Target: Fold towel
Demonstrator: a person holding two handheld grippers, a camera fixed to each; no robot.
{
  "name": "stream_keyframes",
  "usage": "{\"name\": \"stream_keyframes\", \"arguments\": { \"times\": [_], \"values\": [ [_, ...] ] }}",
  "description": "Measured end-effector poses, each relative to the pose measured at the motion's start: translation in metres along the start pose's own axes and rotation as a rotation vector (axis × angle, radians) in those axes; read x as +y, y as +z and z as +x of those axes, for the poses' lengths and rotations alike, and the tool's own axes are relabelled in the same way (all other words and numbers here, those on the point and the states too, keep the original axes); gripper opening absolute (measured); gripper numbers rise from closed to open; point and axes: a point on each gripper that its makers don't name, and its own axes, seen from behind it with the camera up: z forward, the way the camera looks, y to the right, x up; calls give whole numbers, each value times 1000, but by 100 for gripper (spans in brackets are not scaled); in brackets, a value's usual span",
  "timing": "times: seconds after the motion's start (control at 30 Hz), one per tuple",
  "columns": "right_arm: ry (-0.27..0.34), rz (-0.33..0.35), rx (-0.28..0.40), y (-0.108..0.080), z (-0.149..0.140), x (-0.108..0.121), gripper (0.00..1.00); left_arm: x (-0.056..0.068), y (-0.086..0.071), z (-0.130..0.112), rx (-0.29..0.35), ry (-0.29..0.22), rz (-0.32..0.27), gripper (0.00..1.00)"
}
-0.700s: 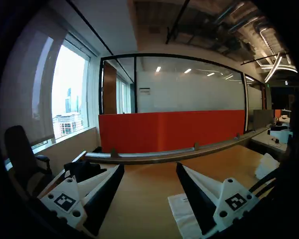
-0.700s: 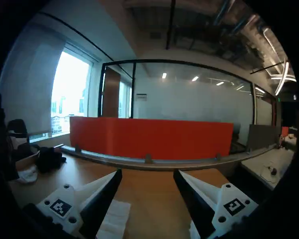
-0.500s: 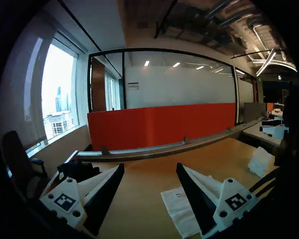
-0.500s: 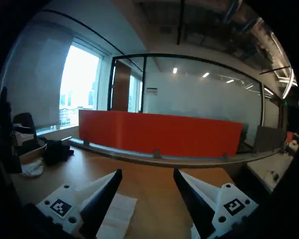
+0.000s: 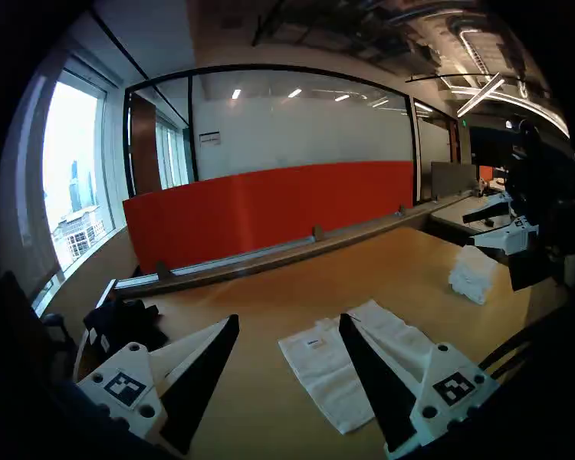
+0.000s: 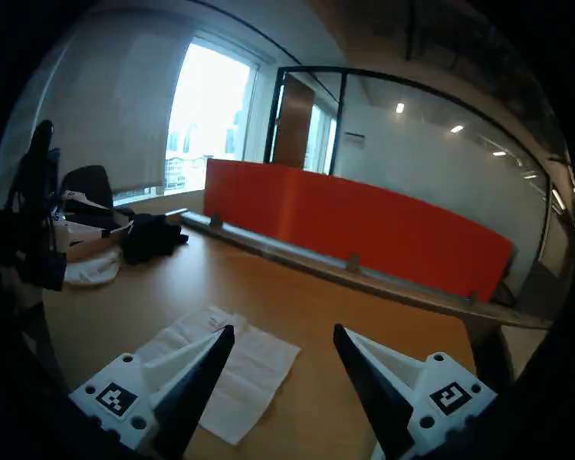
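A white towel (image 5: 341,360) lies flat on the wooden desk (image 5: 287,291), partly behind the right finger of my left gripper (image 5: 287,360). That gripper is open and held above the desk, with nothing between its fingers. In the right gripper view the same towel (image 6: 241,368) lies spread out below and left of my right gripper (image 6: 282,368), which is open and empty as well. Farther off in the left gripper view, the other gripper (image 5: 510,234) hangs at the right edge.
A stack of folded white towels (image 5: 475,274) sits at the desk's right side. Dark clothing (image 5: 123,322) and a box lie at the left end. An orange divider panel (image 5: 272,203) runs along the desk's far edge. A chair (image 6: 84,184) stands by the window.
Both grippers have tilted downward and turned, so the towel and more of the desk have come into view. Both stay open.
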Motion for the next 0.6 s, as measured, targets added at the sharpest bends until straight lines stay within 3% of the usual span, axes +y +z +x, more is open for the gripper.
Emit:
{"name": "stream_keyframes", "arguments": {
  "times": [0.2, 0.6],
  "values": [
    [-27, 32, -42, 6, -14, -12, 100, 14, 6, -24, -48, 17, -37, 97],
    [-12, 94, -126, 16, -61, -34, 100, 38, 15, -67, -109, 31, -82, 97]
  ]
}}
